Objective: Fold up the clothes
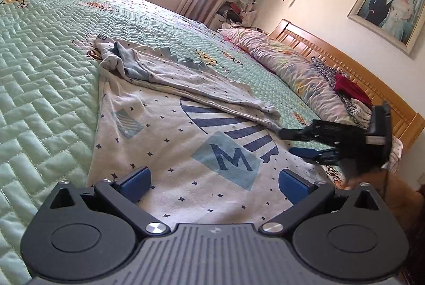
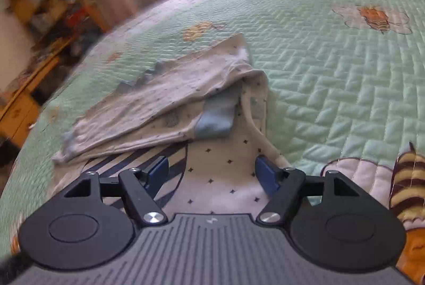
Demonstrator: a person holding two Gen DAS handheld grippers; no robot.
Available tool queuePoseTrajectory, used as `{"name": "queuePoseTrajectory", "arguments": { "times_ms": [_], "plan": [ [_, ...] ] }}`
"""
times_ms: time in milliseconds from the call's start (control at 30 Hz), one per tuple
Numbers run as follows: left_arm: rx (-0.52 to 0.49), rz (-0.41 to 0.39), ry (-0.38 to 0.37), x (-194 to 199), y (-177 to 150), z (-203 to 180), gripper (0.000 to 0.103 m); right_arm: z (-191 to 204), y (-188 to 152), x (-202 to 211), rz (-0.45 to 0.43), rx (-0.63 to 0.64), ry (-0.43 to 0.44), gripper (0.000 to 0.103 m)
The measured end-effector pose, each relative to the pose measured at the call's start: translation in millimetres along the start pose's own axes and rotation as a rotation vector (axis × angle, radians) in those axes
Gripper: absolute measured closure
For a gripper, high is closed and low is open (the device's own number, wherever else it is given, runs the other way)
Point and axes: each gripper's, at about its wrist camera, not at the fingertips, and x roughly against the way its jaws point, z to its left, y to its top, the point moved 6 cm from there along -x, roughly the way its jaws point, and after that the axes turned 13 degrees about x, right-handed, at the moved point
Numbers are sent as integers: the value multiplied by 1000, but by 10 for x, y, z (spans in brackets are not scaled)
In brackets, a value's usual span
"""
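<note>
Garment (image 1: 186,152), white with dark stars and an "M" patch, lies on the green quilt (image 1: 39,72), one sleeve folded across it. Left gripper (image 1: 213,182) spread, holding nothing. Left view alone shows the right gripper (image 1: 285,143) at centre right, fingers parted beside the sleeve cuff, with pillow (image 1: 287,64) and headboard (image 1: 345,62) behind. Right view shows its fingers (image 2: 267,174) spread over the garment's shoulder.

One patterned garment (image 1: 186,147) lies between the fingers; two grippers, left (image 1: 212,180) and right (image 2: 211,172); one framed photo (image 1: 387,6) beyond.
</note>
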Motion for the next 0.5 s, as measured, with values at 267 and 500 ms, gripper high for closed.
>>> {"name": "queuePoseTrajectory", "arguments": {
  "times_ms": [267,500],
  "plan": [
    [21,60,-41,454,-133,-324,2,80,-365,902,-83,-162,242,30],
    [7,97,158,549,-386,-172,8,-537,-928,975,-71,-387,252,60]
  ]
}}
